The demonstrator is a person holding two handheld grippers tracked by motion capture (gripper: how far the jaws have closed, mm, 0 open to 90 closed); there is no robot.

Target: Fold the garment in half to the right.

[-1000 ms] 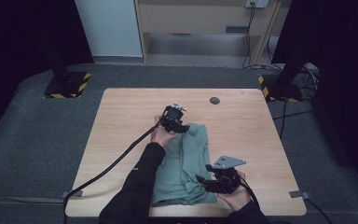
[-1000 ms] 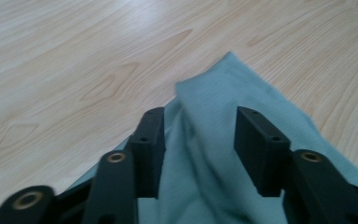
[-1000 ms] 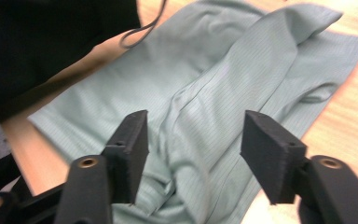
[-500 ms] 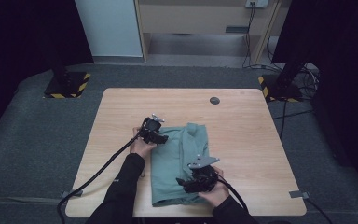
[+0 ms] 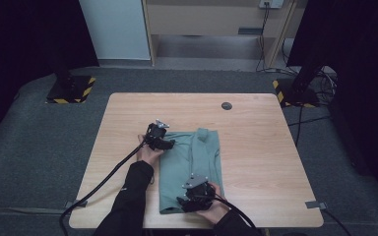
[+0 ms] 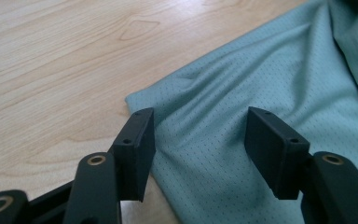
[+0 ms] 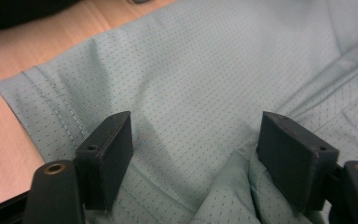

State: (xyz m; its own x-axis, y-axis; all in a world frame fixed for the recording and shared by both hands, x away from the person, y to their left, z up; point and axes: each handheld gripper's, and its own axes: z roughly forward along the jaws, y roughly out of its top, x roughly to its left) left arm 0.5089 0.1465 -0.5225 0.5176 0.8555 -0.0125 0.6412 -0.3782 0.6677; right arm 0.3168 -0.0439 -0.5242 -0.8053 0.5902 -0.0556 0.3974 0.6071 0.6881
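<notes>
A pale green mesh garment (image 5: 192, 157) lies folded in a narrow strip on the wooden table (image 5: 256, 132). My left gripper (image 5: 170, 143) sits at its far left corner. In the left gripper view the gripper (image 6: 198, 126) is open, its jaws having just been opening. They straddle the garment's corner (image 6: 261, 79) without pressing it. My right gripper (image 5: 182, 202) rests at the near left hem. In the right gripper view the gripper (image 7: 196, 135) is open too, having widened over the garment (image 7: 205, 60). A loose bunch of cloth rises by its right jaw.
A small dark disc (image 5: 227, 105) lies on the table at the far right. Two black stands with striped bases (image 5: 69, 91) (image 5: 295, 93) flank the table's far side on grey carpet. Black cables trail off the near edge from both grippers.
Both grippers have moved left across the garment and lower. The cloth's right part has come over with them, so the garment now lies narrower.
</notes>
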